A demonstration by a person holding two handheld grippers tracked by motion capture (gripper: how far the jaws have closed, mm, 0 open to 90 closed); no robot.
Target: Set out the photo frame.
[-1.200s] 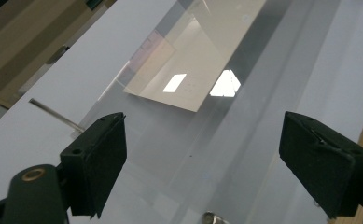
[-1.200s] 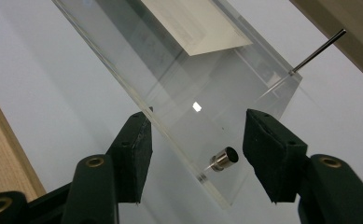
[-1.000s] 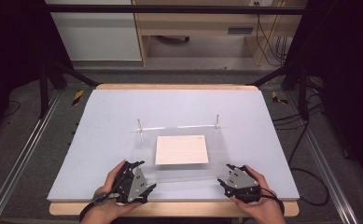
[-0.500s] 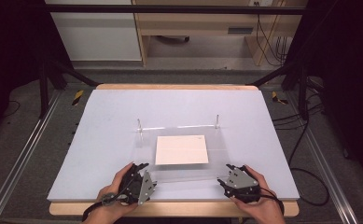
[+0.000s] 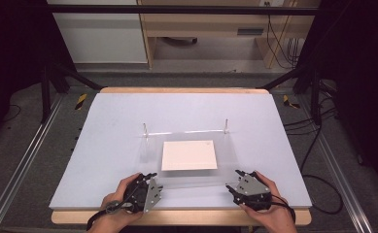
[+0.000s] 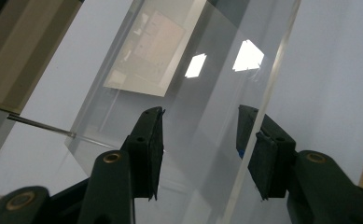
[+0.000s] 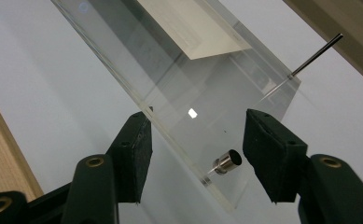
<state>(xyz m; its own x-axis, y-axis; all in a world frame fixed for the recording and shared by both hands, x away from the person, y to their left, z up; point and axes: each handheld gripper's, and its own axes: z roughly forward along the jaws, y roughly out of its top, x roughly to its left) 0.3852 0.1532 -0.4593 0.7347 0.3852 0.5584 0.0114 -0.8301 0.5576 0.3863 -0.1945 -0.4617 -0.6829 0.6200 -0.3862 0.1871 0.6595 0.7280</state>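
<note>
While the left gripper's jaws were closing around the clear acrylic sheet's lower-left corner, the right gripper straddled its lower-right corner unclamped, so pinching looked next.

A pale blue-grey table with a wooden edge. A clear plastic sheet lies near its front middle, covering a white paper.

We look down from above on the whole table; both gripper views sit low and close, sharing the clear plate at frame centre.
</note>
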